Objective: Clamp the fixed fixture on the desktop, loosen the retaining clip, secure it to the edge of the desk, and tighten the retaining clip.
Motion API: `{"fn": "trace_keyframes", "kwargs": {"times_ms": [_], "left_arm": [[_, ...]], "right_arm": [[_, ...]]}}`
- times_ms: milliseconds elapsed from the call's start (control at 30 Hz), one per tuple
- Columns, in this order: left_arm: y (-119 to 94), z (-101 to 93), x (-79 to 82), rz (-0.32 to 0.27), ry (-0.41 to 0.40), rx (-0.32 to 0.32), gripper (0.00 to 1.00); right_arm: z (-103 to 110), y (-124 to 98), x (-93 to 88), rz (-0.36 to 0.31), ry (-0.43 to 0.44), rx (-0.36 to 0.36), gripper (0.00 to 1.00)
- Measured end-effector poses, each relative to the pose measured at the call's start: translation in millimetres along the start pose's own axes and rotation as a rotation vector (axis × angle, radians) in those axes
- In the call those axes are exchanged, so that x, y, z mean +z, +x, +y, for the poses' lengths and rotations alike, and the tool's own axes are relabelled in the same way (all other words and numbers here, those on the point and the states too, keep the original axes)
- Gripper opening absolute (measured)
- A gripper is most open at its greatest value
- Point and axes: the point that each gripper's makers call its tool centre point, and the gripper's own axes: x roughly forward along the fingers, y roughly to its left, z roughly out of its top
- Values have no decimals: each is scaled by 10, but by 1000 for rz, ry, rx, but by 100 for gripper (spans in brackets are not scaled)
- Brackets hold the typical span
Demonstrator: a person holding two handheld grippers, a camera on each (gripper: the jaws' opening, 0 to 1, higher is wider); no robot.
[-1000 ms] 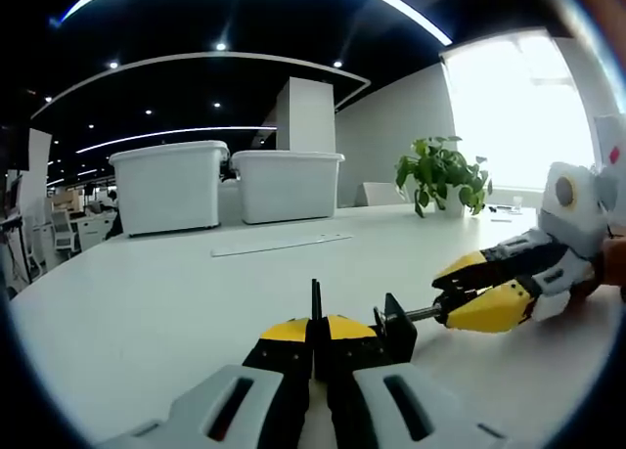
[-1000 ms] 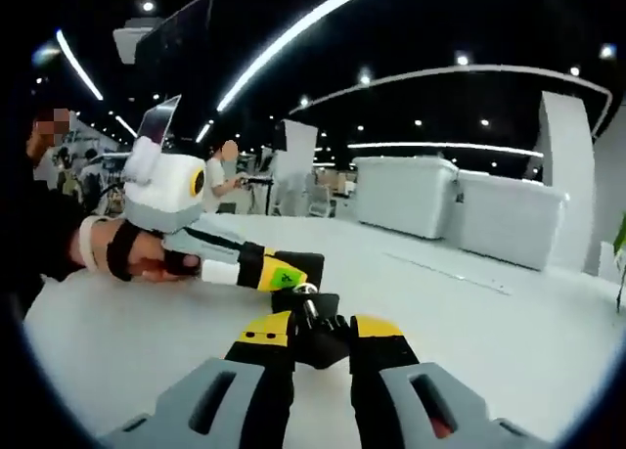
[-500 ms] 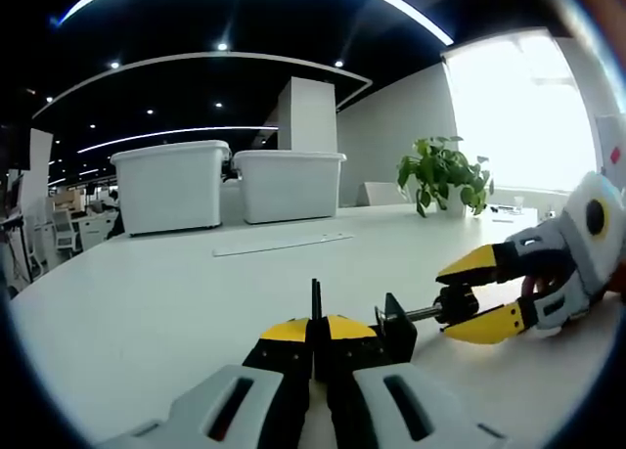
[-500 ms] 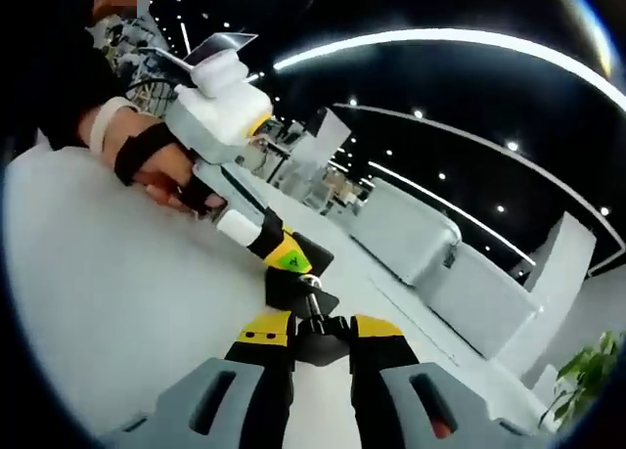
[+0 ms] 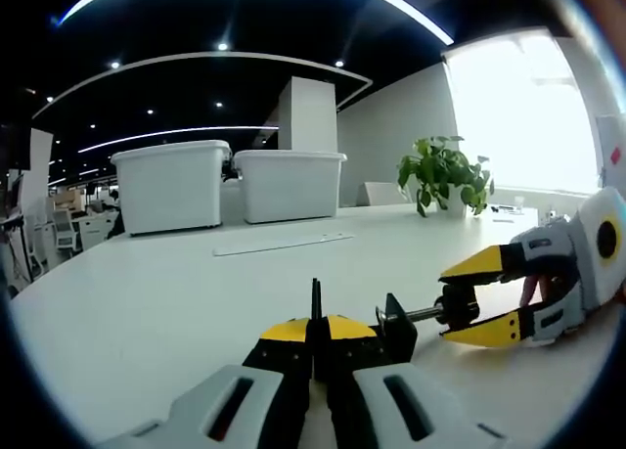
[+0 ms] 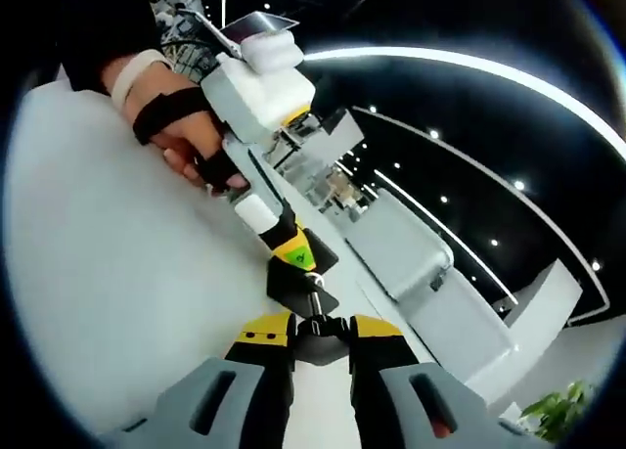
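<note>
The black clamp fixture stands on the white table. My left gripper is shut on its thin upright plate. A threaded screw runs right from the fixture to a black knob. My right gripper comes in from the right with its yellow jaws shut on that knob. In the right gripper view the knob sits between my right gripper's own jaws, with the fixture just beyond. Past it the left gripper slants in, held by a person's hand.
Two white lidded bins stand at the back of the table, with a flat white strip lying in front of them. A potted plant is at the back right by a bright window.
The right gripper has rolled about the knob while holding it, so the right gripper view has rotated. The left gripper and the fixture have stayed in place.
</note>
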Motion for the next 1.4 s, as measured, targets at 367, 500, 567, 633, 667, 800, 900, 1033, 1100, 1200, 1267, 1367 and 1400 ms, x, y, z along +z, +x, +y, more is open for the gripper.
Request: {"fn": "trace_keyframes", "kwargs": {"times_ms": [367,500,567,633,667,800,900,1033,1100,1200,1267,1367,1400], "left_arm": [[5,3,1,1,-5,-2,4],[2,-1,0,1,-7,-4,4],[2,-2,0,1,-6,-5,4],[2,-2,1,0,-4,-4,4],[3,-2,1,0,-1,-5,4],[2,-6,1,0,0,-6,4],[-1,-10,1,-1,4,-7,4],[-4,-12,1,-1,7,-7,4],[-6,-12,1,-1,7,-7,4],[-9,-9,2,-1,4,-8,4],[-10,-9,1,-1,4,-8,4],[-9,-11,1,-1,4,-10,4],[-10,-10,1,-1,3,-10,4]], "right_arm": [[58,-31,71,-21,508,99,51],[-113,-74,-26,3,859,79,51],[-118,-77,-110,36,974,85,50],[-84,-76,-167,65,1016,98,45],[-49,-78,-183,80,1039,109,44],[-92,-50,-139,48,1185,131,42],[-49,-25,-206,99,1292,147,39],[-21,-13,-259,129,1312,148,29],[-12,-14,-276,144,1358,152,26],[8,-13,-255,135,1320,159,26],[16,-21,-248,131,1322,164,26],[17,-20,-243,130,1314,165,26],[12,-20,-242,127,1284,161,26]]}}
